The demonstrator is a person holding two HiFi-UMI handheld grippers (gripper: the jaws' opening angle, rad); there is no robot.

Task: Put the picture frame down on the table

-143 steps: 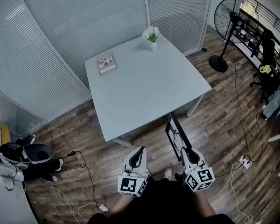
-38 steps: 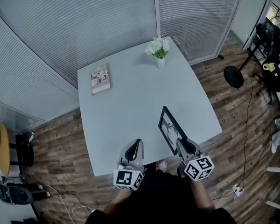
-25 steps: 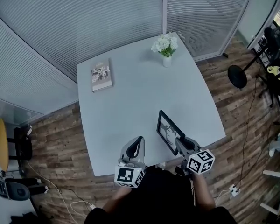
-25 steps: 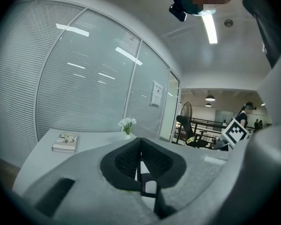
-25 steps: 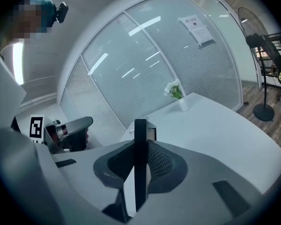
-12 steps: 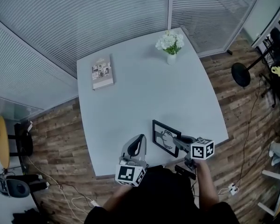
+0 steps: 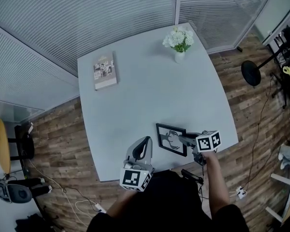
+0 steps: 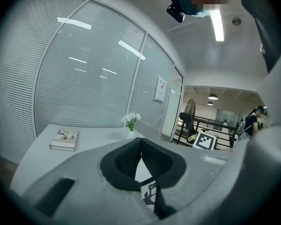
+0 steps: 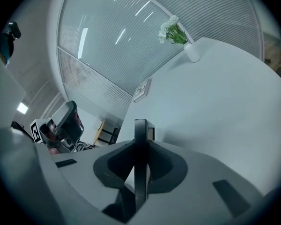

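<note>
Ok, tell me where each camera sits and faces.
Head view: on the person's head, looking down at the pale grey table; arms, left gripper and right gripper show.
Left gripper view: on the left gripper, facing across the table; shut jaws show.
Right gripper view: on the right gripper, facing the vase of white flowers; jaws clamp the black rectangular picture frame.
Shared: all show that vase.

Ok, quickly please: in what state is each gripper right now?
Left gripper: closed, with nothing between its jaws.
Right gripper: closed on the edge of the picture frame.
</note>
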